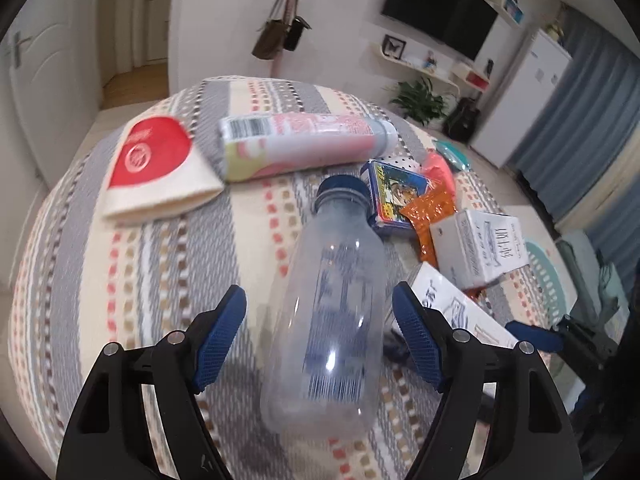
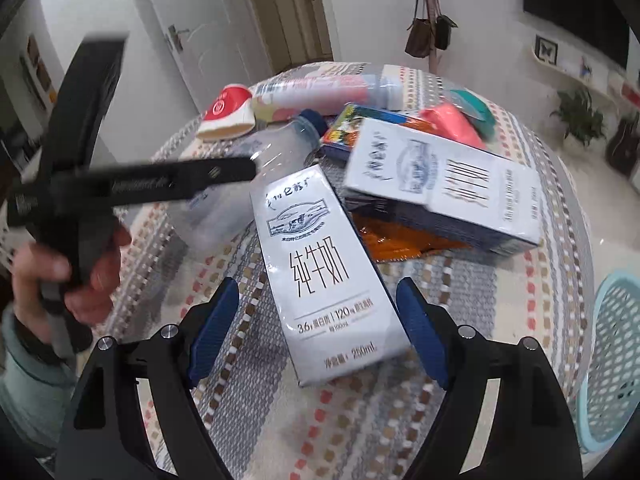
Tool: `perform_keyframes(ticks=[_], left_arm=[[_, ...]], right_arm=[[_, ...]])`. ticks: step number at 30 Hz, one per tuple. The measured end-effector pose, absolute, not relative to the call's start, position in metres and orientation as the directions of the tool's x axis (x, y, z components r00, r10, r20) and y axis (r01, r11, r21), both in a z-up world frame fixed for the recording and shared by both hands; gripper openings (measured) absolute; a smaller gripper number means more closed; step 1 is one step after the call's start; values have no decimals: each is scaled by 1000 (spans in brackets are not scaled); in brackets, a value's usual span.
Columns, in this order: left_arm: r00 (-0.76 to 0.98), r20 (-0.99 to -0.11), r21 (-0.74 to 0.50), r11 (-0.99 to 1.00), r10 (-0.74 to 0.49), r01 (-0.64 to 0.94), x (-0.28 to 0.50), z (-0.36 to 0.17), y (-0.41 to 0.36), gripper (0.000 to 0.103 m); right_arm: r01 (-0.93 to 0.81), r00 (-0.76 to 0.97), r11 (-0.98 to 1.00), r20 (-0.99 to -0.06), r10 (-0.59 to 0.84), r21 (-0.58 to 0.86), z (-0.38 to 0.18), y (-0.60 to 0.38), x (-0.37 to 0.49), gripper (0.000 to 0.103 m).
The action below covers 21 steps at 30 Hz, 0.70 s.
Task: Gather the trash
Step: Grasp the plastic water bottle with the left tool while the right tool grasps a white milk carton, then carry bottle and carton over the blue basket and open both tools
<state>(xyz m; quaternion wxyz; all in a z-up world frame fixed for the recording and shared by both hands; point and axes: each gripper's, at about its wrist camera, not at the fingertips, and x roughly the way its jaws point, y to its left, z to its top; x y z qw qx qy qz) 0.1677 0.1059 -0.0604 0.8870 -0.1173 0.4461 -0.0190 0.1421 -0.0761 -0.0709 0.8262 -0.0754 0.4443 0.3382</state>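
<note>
While both my jaws stand spread, clear plastic bottle [image 1: 324, 312] and white milk carton [image 2: 324, 276] remain uncollected, pale-blue basket [image 2: 612, 360] at three o'clock.

Rig look: matte black frames, blue pads

Both grippers, left gripper [image 1: 319, 342] and right gripper [image 2: 318, 330]: black arms, silver pivot screws, textured blue fingertips [image 2: 214, 330]. Left hand [image 2: 60, 280] at 9 o'clock: bare skin, pale green sleeve (blurred).

Clear bottle [image 1: 324, 320] with blue cap, white milk carton [image 2: 328, 276], striped checked tablecloth [image 1: 132, 288], red-white cup [image 1: 154, 168]
</note>
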Motion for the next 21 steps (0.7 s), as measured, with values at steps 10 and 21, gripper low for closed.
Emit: perform_keyframes(ticks=[10, 21], left_arm=[[541, -827, -225, 972, -153, -70, 190, -77, 97, 57], [698, -705, -259, 961, -122, -94, 132, -37, 105, 55]], right_arm=[[-596, 431, 792, -780, 453, 131, -82, -67, 150, 63], [-601, 516, 796, -727, 454, 71, -60, -77, 123, 57]])
